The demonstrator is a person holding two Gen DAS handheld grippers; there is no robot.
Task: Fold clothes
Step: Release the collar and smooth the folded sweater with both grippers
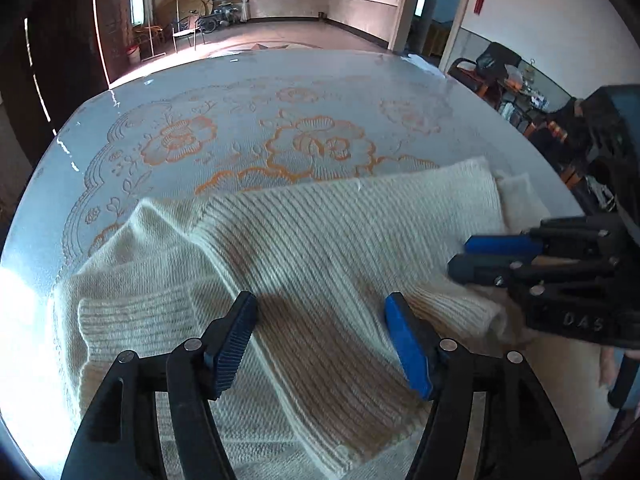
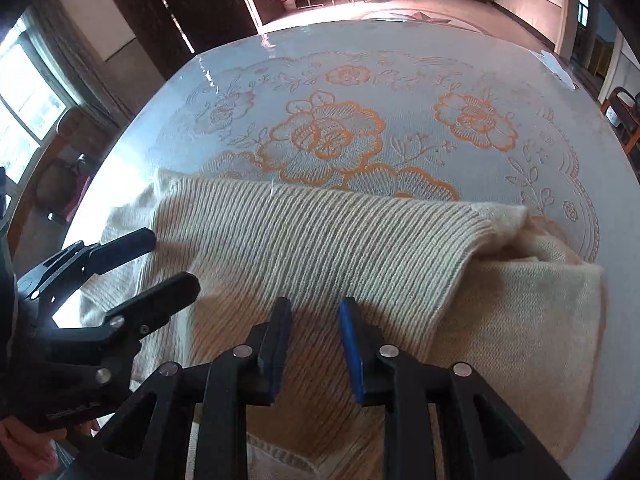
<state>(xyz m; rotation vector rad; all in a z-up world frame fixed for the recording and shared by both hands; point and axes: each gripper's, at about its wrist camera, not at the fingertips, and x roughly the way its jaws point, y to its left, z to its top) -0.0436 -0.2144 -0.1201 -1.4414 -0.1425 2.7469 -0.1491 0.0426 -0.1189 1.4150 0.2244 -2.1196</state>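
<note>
A cream ribbed knit sweater (image 1: 328, 240) lies partly folded on the round table (image 1: 240, 92), and its ribbed panel is laid over a smoother layer (image 2: 532, 320). My left gripper (image 1: 320, 304) hovers just over the near part of the sweater. Its jaws stand wide apart with nothing between the blue pads. My right gripper (image 2: 314, 306) also hangs over the near ribbed part, its jaws narrowly apart and only the cloth below showing in the gap. Each gripper appears in the other's view: the right gripper (image 1: 460, 256) at the sweater's right end, the left gripper (image 2: 174, 258) at its left end.
The table carries a pale cloth with orange flowers (image 2: 324, 132) under a glossy cover. An office chair (image 1: 492, 64) and cluttered shelves stand to the right, and a doorway (image 1: 436, 4) lies behind. A hand (image 2: 24, 440) grips the left tool. The table's rim (image 1: 24, 208) curves close on the left.
</note>
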